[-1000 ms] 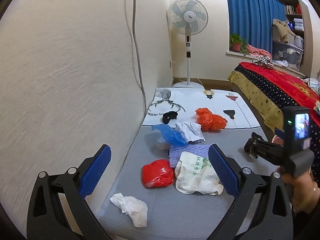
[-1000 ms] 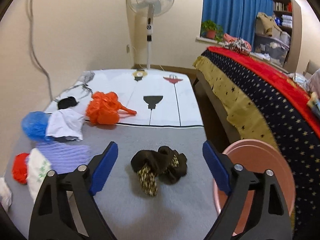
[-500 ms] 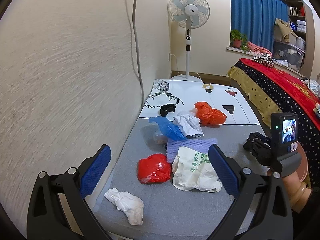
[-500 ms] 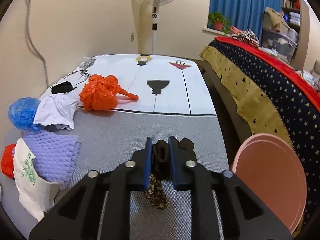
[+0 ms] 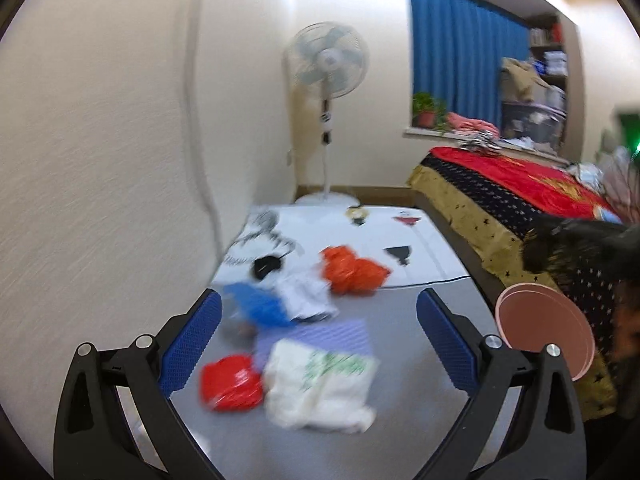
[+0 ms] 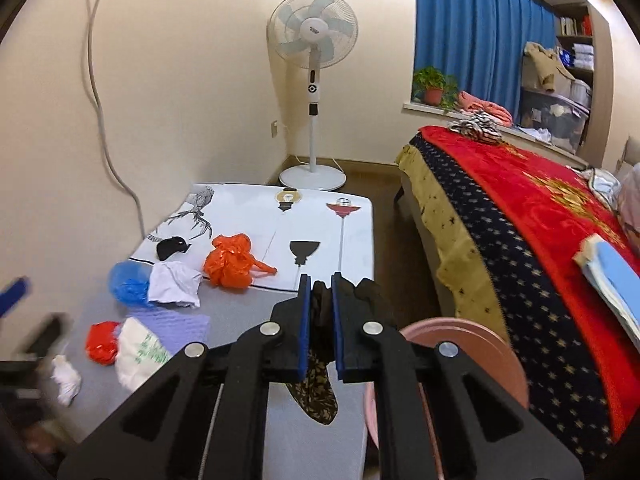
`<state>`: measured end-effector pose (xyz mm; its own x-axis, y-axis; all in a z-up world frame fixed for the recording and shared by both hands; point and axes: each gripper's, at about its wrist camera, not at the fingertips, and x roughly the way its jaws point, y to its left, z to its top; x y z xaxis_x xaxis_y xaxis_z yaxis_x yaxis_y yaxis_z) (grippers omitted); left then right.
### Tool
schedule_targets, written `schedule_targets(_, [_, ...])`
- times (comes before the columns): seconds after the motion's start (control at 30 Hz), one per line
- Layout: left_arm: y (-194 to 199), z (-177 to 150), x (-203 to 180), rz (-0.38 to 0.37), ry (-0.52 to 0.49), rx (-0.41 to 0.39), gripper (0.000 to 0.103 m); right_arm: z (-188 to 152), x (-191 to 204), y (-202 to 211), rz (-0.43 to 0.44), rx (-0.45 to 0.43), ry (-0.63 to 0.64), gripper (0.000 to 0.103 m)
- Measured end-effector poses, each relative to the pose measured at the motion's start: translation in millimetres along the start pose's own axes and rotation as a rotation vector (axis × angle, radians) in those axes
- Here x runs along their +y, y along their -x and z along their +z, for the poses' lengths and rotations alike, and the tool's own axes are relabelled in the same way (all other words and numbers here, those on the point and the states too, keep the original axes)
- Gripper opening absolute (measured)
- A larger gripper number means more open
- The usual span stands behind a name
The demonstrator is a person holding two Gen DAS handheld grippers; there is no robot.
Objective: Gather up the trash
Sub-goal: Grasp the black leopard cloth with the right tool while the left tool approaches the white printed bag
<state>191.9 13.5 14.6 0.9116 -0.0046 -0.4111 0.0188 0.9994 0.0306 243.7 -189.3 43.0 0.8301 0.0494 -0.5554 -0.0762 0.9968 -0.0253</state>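
Clamping a dark patterned rag [image 6: 320,312] at frame centre, the right gripper [image 6: 320,320] has one piece; the left gripper [image 5: 318,344] gapes empty, bags [image 5: 320,380] remaining lower centre.

Left wrist view smeared by motion blur; print on white bag [image 5: 320,388] unreadable. Dark cloth [image 6: 316,384] partly hidden between right gripper [image 6: 320,320] pads (upper part covered). Pink bin [image 6: 472,344] mostly blocked by gripper frame. Left gripper [image 6: 16,292] cut by right view's edge, blurred
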Motion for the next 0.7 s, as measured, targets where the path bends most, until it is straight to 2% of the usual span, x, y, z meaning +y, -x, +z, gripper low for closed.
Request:
schedule_targets(0.13, [-42.6, -27.9, -34.1, -0.009, -0.076, 0.049, 0.095, -13.7, -30.7, 32.6, 0.003, 0.008, -0.079, 0.011])
schedule_targets(0.27, [-68.2, -44.4, -38.0, 0.002, -0.086, 0.079, 0.091, -27.1, -55.0, 33.2, -0.002, 0.039, -0.153, 0.011])
schedule_targets(0.37, [-79.9, -54.0, -33.3, 0.017, -0.045, 0.084, 0.090, -31.9, -71.6, 29.3, -0.015, 0.054, -0.177, 0.011])
schedule_targets(0.43, [-86.6, -60.1, -28.6, 0.018, -0.013, 0.099, 0.087, -32.9, -81.9, 27.6, -0.016, 0.061, -0.206, 0.011])
schedule_targets(0.53, [-94.4, -65.5, -27.2, 0.012, -0.003, 0.117, 0.086, -33.5, -92.9, 23.3, -0.006, 0.073, -0.258, 0.011])
schedule_targets(0.7, [-104.7, -70.5, -22.0, 0.005, 0.027, 0.169, 0.086, -34.1, -90.3, 18.4, -0.006, 0.082, -0.247, 0.011])
